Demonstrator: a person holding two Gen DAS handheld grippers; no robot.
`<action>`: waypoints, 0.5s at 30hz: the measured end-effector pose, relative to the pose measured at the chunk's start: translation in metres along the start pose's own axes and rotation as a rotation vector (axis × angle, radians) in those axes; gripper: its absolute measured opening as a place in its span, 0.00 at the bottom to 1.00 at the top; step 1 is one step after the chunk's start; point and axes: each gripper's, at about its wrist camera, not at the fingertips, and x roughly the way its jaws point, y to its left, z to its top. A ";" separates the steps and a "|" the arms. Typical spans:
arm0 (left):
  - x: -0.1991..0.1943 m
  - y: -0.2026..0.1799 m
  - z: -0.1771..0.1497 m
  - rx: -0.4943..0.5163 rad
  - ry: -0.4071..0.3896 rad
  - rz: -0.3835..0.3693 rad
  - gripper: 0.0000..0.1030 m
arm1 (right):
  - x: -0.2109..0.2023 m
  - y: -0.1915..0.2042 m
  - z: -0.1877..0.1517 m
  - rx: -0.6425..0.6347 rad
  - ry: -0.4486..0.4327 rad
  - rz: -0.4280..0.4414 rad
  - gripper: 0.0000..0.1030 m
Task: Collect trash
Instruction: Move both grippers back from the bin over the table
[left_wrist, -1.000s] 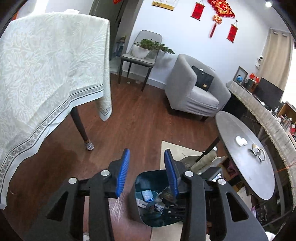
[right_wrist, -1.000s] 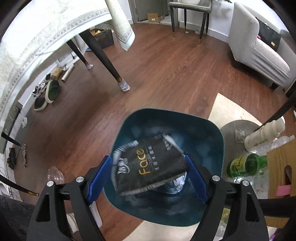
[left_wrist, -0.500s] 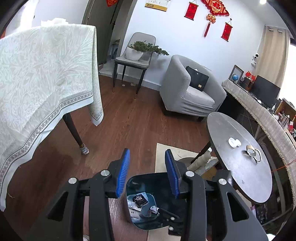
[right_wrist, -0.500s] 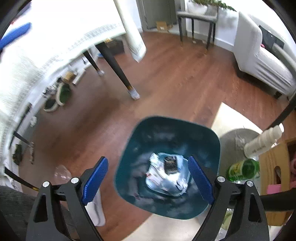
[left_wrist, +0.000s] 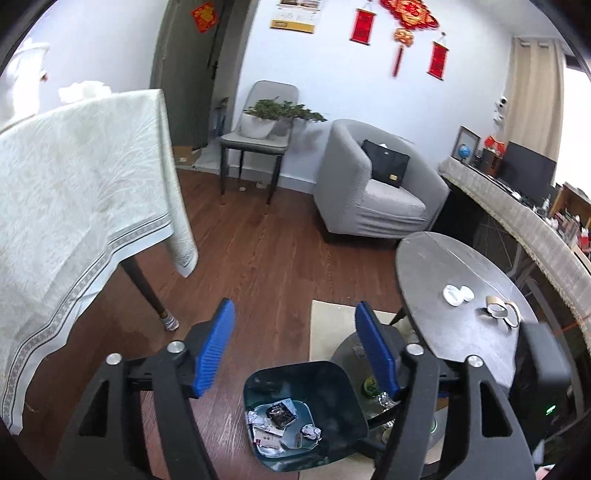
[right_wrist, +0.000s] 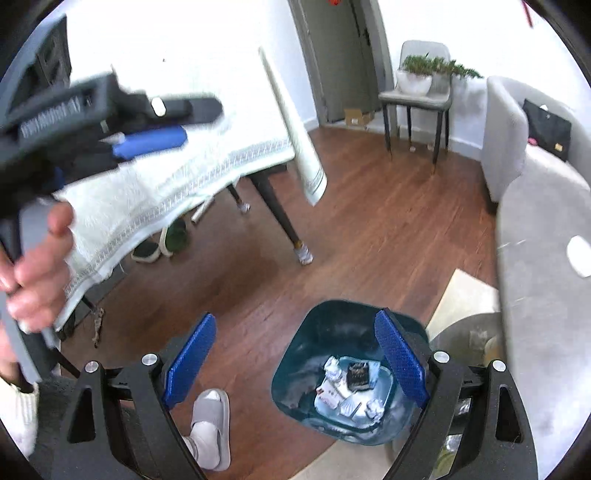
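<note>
While the left gripper (left_wrist: 295, 350) fingers are opening on nothing, the right gripper (right_wrist: 295, 362) gapes wide, empty, above the bin's (right_wrist: 295, 376) rim; bare floor (left_wrist: 266, 258) surrounds it.

Teal bin (right_wrist: 295, 369), wrappers (right_wrist: 351, 384) inside

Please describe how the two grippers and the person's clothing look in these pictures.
Both the left gripper and the right gripper have black triangular frames with silver bolts and ribbed blue pads. The person's hand wraps a grey handle. A white knitted cuff, a white sock and a grey slipper show.
</note>
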 end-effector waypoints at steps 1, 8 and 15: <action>0.002 -0.006 0.000 0.010 0.000 -0.005 0.71 | -0.006 -0.002 0.002 0.003 -0.014 -0.005 0.86; 0.013 -0.050 -0.003 0.085 0.002 -0.042 0.77 | -0.046 -0.037 0.004 -0.038 -0.085 -0.101 0.86; 0.027 -0.084 -0.003 0.116 0.011 -0.081 0.78 | -0.093 -0.102 0.009 0.045 -0.141 -0.163 0.86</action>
